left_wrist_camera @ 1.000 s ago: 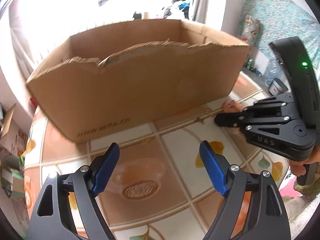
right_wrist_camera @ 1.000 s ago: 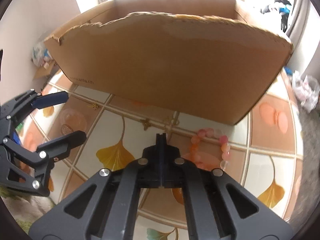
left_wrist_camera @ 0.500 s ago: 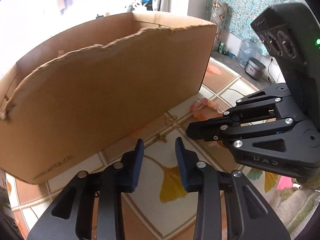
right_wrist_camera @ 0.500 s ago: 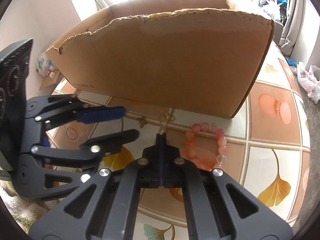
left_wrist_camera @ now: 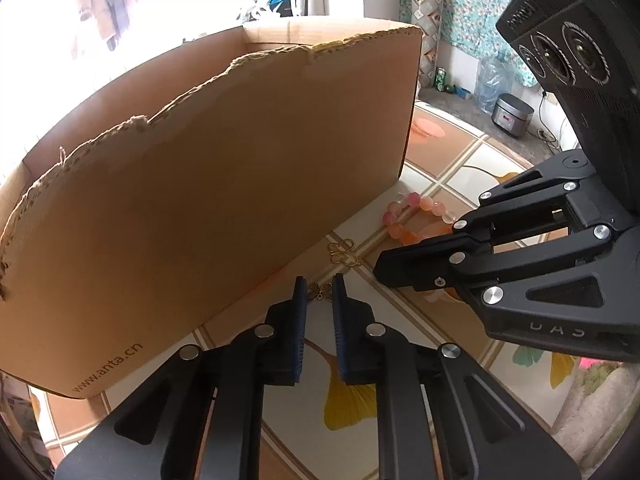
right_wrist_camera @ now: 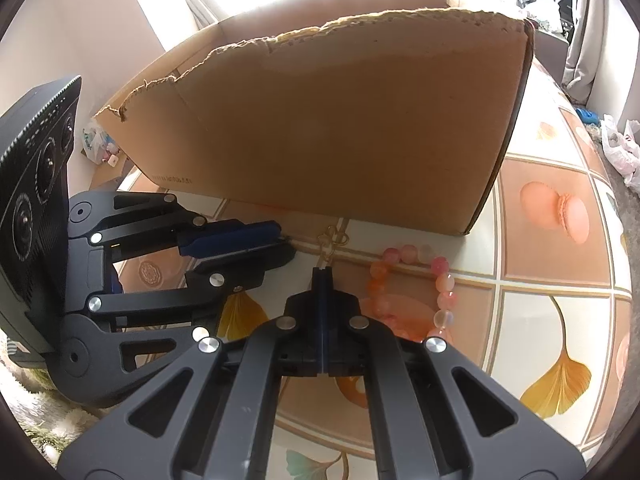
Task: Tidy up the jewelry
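The left gripper (left_wrist_camera: pixel 319 294) is closing its jaws around a small gold butterfly charm (left_wrist_camera: pixel 319 291), which lies on the tiled surface (left_wrist_camera: pixel 452 176) just at the foot of the cardboard box (left_wrist_camera: pixel 224 184); the pads flank the charm but whether they press it yet is hard to make out. The right gripper (right_wrist_camera: pixel 321 276) has its jaws together with nothing visibly between them, its tips just short of a gold clover charm (right_wrist_camera: pixel 332 236) at 12 o'clock from them. A pink bead bracelet (right_wrist_camera: pixel 412 288) lies at about 2 o'clock from the right gripper, near the box's corner. The butterfly charm looks light, thin and stiff, likely to slip or flip on the glossy tiles, so pinching it across its wings, low against the surface, seems best. The bracelet would probably drape loosely and is better taken by a single bead or a short run of beads. The box's inside is hidden behind its torn front wall, part of the bracelet is covered by the right gripper in both views, and whether any chain joins the two charms is too fine to tell.
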Demonstrator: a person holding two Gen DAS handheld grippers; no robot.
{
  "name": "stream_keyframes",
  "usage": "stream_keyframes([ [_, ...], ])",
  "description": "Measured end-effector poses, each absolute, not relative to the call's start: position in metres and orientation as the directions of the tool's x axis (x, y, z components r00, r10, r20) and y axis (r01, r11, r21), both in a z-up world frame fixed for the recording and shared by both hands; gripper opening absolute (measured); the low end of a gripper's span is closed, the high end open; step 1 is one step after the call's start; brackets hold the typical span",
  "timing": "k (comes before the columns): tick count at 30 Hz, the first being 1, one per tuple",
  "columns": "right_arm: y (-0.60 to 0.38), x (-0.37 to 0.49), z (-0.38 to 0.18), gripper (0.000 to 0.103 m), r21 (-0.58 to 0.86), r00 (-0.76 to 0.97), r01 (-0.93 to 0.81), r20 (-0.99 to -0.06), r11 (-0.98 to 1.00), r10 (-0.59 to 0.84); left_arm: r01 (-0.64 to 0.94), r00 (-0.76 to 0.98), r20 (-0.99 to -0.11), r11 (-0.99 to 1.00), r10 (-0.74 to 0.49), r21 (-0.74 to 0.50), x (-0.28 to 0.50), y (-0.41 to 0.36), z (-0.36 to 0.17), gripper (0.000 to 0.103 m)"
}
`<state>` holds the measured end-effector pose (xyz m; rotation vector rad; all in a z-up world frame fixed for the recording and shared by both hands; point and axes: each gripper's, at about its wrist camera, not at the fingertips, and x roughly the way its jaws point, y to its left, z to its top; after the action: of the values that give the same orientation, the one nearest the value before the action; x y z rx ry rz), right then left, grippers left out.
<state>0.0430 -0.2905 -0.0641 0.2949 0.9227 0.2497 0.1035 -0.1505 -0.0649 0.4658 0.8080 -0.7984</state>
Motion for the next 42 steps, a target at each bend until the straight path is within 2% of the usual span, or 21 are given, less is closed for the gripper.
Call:
stream_keyframes([
  [11, -0.298, 0.039, -0.059, 0.002, 0.378, 0.595, -0.083, -0.723, 0.922, 0.35, 0.774, 0.449, -0.783, 0.624, -0.43, 0.102, 0.097, -0.15, -0.066, 0.013],
  [13, -0.302, 0.038, -0.056, 0.015, 0.382, 0.607, -0.076, -0.715, 0.921, 0.347, 0.765, 0.45, -0.79, 0.636, -0.417, 0.101, 0.094, -0.146, -0.065, 0.013],
  [15, -0.304, 0.037, -0.054, 0.023, 0.383, 0.615, -0.072, -0.71, 0.921, 0.343, 0.754, 0.45, -0.797, 0.649, -0.403, 0.098, 0.091, -0.139, -0.064, 0.013],
  [19, -0.3, 0.041, -0.054, 0.03, 0.369, 0.619, -0.068, -0.713, 0.927, 0.329, 0.715, 0.452, -0.81, 0.695, -0.373, 0.078, 0.086, -0.122, -0.063, 0.013],
  [26, -0.285, 0.055, -0.061, 0.03, 0.296, 0.597, -0.021, -0.762, 0.955, 0.25, 0.667, 0.453, -0.816, 0.744, -0.359, 0.042, 0.081, -0.1, -0.062, 0.013],
  [35, -0.267, 0.062, -0.06, 0.03, 0.183, 0.609, -0.035, -0.776, 0.982, 0.166, 0.664, 0.45, -0.81, 0.747, -0.376, 0.022, 0.081, -0.099, -0.063, 0.013],
  [38, -0.26, 0.061, -0.06, 0.027, 0.129, 0.615, -0.044, -0.778, 0.991, 0.128, 0.663, 0.45, -0.808, 0.749, -0.38, 0.017, 0.081, -0.094, -0.062, 0.013],
  [42, -0.255, 0.06, -0.059, 0.022, 0.128, 0.614, -0.057, -0.778, 0.99, 0.136, 0.663, 0.45, -0.807, 0.748, -0.383, 0.015, 0.08, -0.094, -0.062, 0.013],
])
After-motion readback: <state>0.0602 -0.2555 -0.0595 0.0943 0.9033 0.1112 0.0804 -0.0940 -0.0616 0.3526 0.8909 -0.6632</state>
